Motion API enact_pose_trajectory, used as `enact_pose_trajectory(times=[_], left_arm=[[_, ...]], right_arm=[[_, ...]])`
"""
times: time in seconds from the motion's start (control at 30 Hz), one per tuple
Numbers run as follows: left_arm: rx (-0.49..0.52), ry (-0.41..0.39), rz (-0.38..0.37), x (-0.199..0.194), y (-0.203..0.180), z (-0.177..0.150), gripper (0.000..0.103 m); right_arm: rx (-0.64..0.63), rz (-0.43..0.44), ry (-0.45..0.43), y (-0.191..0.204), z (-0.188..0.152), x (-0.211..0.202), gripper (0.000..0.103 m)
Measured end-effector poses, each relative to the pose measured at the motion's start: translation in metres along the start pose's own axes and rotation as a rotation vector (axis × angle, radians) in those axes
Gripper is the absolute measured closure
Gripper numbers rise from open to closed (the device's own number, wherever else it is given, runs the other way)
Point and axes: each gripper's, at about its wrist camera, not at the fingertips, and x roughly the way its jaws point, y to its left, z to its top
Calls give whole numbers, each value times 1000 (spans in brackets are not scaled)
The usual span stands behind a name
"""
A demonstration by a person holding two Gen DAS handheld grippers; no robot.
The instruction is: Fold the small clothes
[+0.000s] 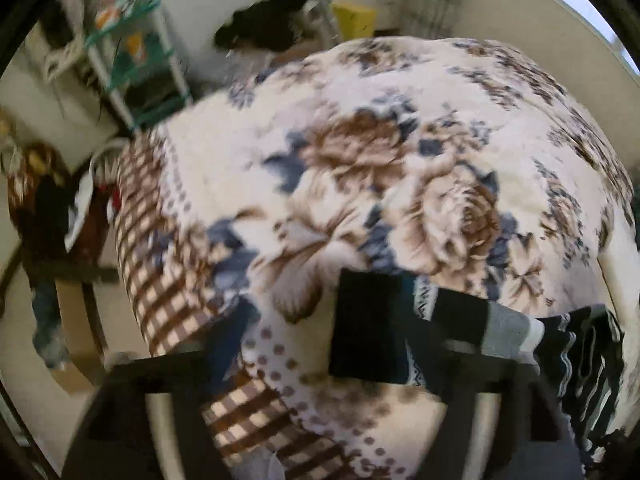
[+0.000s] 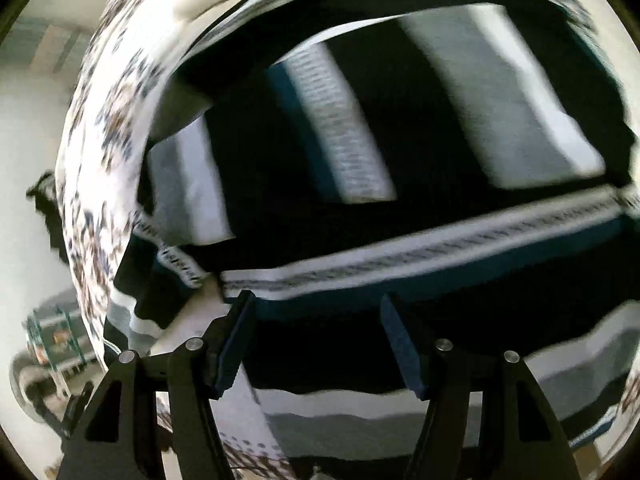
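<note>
A small striped knit garment, black with grey, white and teal bands point(image 2: 400, 200), lies on a floral blanket point(image 1: 360, 140) and fills the right wrist view. My right gripper point(image 2: 316, 316) is open, its fingers point(image 2: 236, 340) spread just above the garment's near edge, holding nothing. In the left wrist view the garment point(image 1: 460, 320) lies at the lower right, one black sleeve or fold point(image 1: 368, 320) pointing toward me. My left gripper point(image 1: 320, 368) is open wide, low over the blanket beside the garment, and empty.
The blanket covers a bed with a checked border point(image 1: 160, 240) at its left edge. Beyond that edge stand a white and green rack point(image 1: 132, 60), a chair with clothes point(image 1: 52, 208) and a cardboard box. A dark garment point(image 1: 272, 20) and a yellow box point(image 1: 356, 20) are at the far side.
</note>
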Motion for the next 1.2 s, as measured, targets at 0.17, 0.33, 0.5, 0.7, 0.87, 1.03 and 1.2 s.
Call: enact_pose_trajectory(times=[0.17, 0.33, 0.5, 0.7, 0.87, 1.03, 1.2], left_arm=[[130, 1, -51, -12, -69, 2, 11], [300, 59, -169, -11, -187, -33, 11], [489, 115, -263, -20, -316, -94, 11], [632, 156, -306, -39, -427, -156, 11], [719, 161, -313, -47, -483, -188, 11], [699, 149, -231, -22, -491, -188, 11], [566, 133, -128, 5, -456, -158, 11]], right_arm=[[183, -128, -100, -104, 6, -40, 37], [268, -312, -175, -197, 20, -52, 37], [129, -255, -184, -225, 59, -32, 39], [356, -180, -254, -276, 75, -52, 74], [423, 94, -56, -309, 79, -68, 69], [449, 228, -137, -350, 126, -121, 55], [278, 220, -138, -320, 209, -132, 55]])
